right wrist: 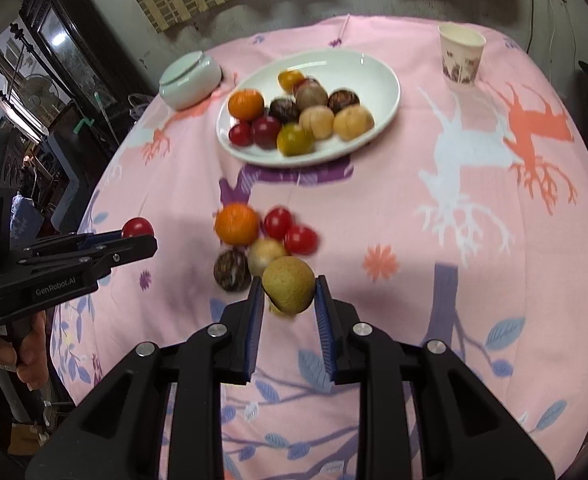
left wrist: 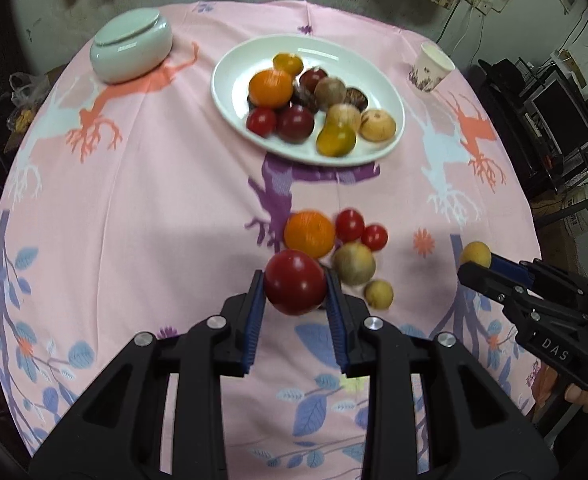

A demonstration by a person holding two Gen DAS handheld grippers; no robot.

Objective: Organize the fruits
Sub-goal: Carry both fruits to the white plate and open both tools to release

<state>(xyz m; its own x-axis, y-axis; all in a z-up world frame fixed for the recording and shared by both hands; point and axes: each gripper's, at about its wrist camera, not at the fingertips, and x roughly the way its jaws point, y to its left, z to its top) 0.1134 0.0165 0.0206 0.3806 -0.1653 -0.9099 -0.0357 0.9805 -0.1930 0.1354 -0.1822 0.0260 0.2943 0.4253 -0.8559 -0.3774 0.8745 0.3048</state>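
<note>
My left gripper (left wrist: 295,280) is shut on a dark red round fruit (left wrist: 295,288), held above the pink cloth; it also shows in the right wrist view (right wrist: 137,227). My right gripper (right wrist: 288,288) is shut on a tan-green round fruit (right wrist: 288,289), which shows in the left wrist view (left wrist: 475,253). A loose pile lies on the cloth ahead: an orange (left wrist: 309,234), two small red fruits (left wrist: 350,224), tan fruits (left wrist: 353,263) and a dark mottled one (right wrist: 231,270). A white oval plate (left wrist: 229,80) farther back holds several fruits.
A pale green lidded bowl (left wrist: 131,50) stands at the back left. A paper cup (left wrist: 432,66) stands at the back right. The round table's edges drop off on both sides, with dark furniture and shelves beyond.
</note>
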